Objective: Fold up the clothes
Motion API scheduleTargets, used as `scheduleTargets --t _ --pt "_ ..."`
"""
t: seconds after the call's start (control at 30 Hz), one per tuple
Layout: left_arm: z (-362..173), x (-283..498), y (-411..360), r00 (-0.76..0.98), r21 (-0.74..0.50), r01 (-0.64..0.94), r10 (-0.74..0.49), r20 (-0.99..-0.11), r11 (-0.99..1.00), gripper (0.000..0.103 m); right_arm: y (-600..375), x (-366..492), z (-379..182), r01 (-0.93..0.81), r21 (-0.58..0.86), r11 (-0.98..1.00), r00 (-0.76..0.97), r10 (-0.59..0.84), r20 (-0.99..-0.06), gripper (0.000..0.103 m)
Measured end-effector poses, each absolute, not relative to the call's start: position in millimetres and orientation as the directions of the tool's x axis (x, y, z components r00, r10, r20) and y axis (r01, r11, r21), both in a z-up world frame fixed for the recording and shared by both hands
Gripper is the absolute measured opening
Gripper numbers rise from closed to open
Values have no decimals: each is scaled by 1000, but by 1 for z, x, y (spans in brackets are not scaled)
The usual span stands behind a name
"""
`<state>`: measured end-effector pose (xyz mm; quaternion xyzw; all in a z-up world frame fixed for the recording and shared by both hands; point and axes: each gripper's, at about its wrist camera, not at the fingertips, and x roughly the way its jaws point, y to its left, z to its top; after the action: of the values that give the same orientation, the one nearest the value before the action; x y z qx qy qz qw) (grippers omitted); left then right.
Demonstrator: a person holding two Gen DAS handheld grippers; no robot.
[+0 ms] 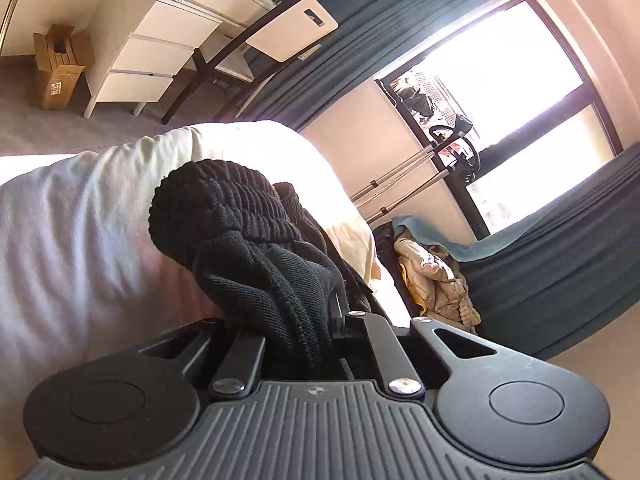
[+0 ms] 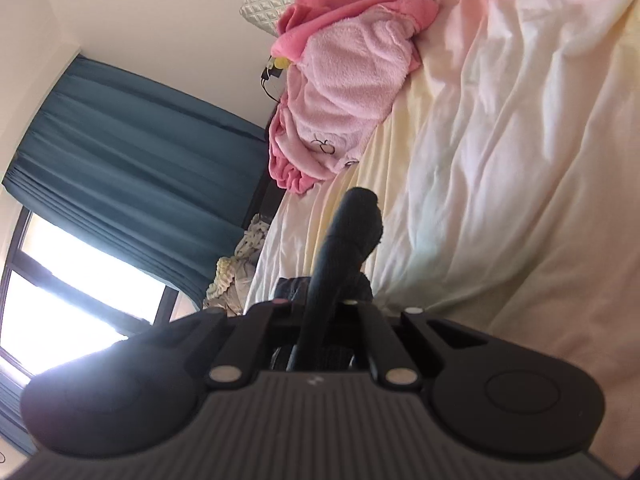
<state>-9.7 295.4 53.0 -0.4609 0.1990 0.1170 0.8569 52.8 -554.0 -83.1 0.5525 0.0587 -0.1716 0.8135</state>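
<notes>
Tongs [image 1: 316, 312] [image 2: 320, 312] pinch black knit garment [image 1: 240, 224] over bed [image 2: 500, 160] edge.

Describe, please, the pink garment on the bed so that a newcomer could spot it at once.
Start from the cream bed sheet and follow it towards the teal curtain. At the sheet's edge nearest that curtain lies the pink fleece garment, crumpled. It is the only fluffy pink thing there, with a darker pink trim, unlike the black knit garment.

Left gripper [image 1: 320, 312] was clamped on a bunched black ribbed knit garment [image 1: 236, 224]. It was held above the rumpled white bedsheet [image 1: 76, 232]. White drawer unit [image 1: 148, 48] and teal curtains [image 1: 360, 12] sat behind.
</notes>
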Motion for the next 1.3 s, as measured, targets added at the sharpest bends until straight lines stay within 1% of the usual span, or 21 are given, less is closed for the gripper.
scheduleTargets --t 0.13,0.3,0.43,0.6,0.8,0.83,0.93,0.97,1.0,1.03,1.07,1.1,1.13,1.17,1.2,1.23,1.27,1.3 --pt "46 0 292 884 -751 -396 0 -467 528 9 -556 44 -68 369 842 393 928 -206 -310 4" --pt "56 42 304 889 -753 -396 15 -457 526 9 -546 79 -37 394 776 493 919 -229 -321 4" --pt "65 113 308 879 -712 -399 20 -477 577 9 -535 139 -11 435 692 576 900 -268 -343 4" --pt "49 225 306 840 -636 -452 59 -539 625 9 -523 239 1 495 637 591 868 -293 -402 4" --pt "2 348 298 803 -555 -488 97 -588 673 11 -509 376 -25 550 530 645 823 -310 -477 4" --pt "-9 368 298 785 -534 -501 98 -612 681 11 -510 392 -34 559 512 652 813 -306 -496 4" --pt "-35 403 296 722 -475 -560 118 -682 679 15 -515 437 -60 573 466 674 781 -275 -561 6" --pt "-40 411 295 705 -454 -572 127 -698 683 17 -517 446 -65 564 462 684 778 -253 -575 6" --pt "-43 415 293 695 -437 -576 132 -707 691 18 -518 454 -70 554 457 696 776 -233 -586 8" --pt "-44 417 291 689 -424 -575 135 -712 700 20 -522 461 -74 541 454 708 776 -213 -593 15" --pt "-43 417 289 689 -420 -570 133 -712 707 25 -524 462 -73 529 464 711 786 -204 -583 21" --pt "-40 414 288 697 -430 -558 120 -707 710 36 -526 462 -71 516 478 711 799 -198 -568 41" --pt "-36 410 287 706 -444 -545 104 -700 711 43 -528 459 -67 503 485 715 810 -194 -553 64" --pt "-31 404 285 720 -461 -530 89 -689 712 57 -529 456 -62 489 490 721 821 -191 -538 70" --pt "-25 397 284 734 -480 -514 75 -674 711 70 -530 451 -55 478 496 725 828 -184 -530 72" --pt "-17 388 282 751 -496 -493 61 -657 715 76 -529 445 -48 468 503 727 834 -174 -524 72" --pt "-9 376 280 769 -510 -466 46 -638 723 85 -528 436 -39 454 512 729 841 -161 -516 72" --pt "-1 364 277 783 -519 -440 30 -621 733 87 -528 424 -29 440 518 734 848 -149 -509 71"
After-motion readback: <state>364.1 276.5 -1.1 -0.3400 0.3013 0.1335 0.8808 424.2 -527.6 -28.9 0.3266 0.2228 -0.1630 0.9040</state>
